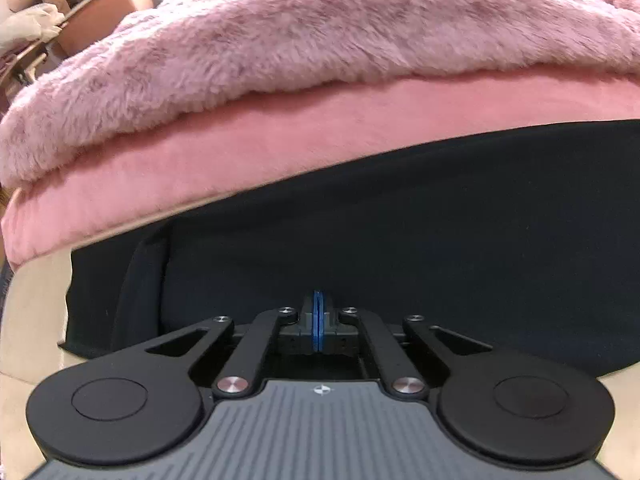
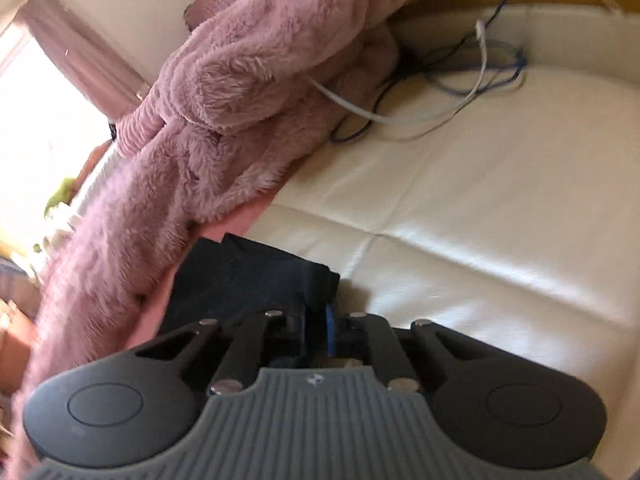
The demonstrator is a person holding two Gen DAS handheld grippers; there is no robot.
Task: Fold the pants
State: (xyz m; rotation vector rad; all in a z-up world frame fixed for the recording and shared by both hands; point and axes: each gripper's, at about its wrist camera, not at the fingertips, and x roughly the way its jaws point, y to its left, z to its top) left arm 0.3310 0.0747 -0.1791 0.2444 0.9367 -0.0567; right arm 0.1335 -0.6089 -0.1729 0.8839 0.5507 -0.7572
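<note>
the cream mattress (image 2: 480, 208) is the working surface, and along its far side lies a heaped fluffy pink blanket (image 1: 320, 40) over a smoother pink sheet (image 1: 280, 148), crowding right up to the dark pants (image 1: 400, 208). the pants lie flat on the mattress just beside that pink edge, seemingly already folded into a compact block, with one corner (image 2: 320, 270) showing toward the open mattress in the right view. the main risk is the blanket: its edge touches or overhangs the pants' far side, so any lift or flip toward it could drag fur into the fold or push the pants under it. a tangle of cables (image 2: 460, 92) sits well apart near the headboard, a lesser snag risk unless the pants are swung that way. the left gripper (image 1: 319, 312) has its blue pads pressed together with no cloth visibly between them, resting over the fabric, so it may pin nothing and let layers slide. the right gripper (image 2: 320, 320) looks narrowly closed at the pants' near edge; whether it holds cloth i cannot tell, and a shallow pinch could slip and undo the fold.
</note>
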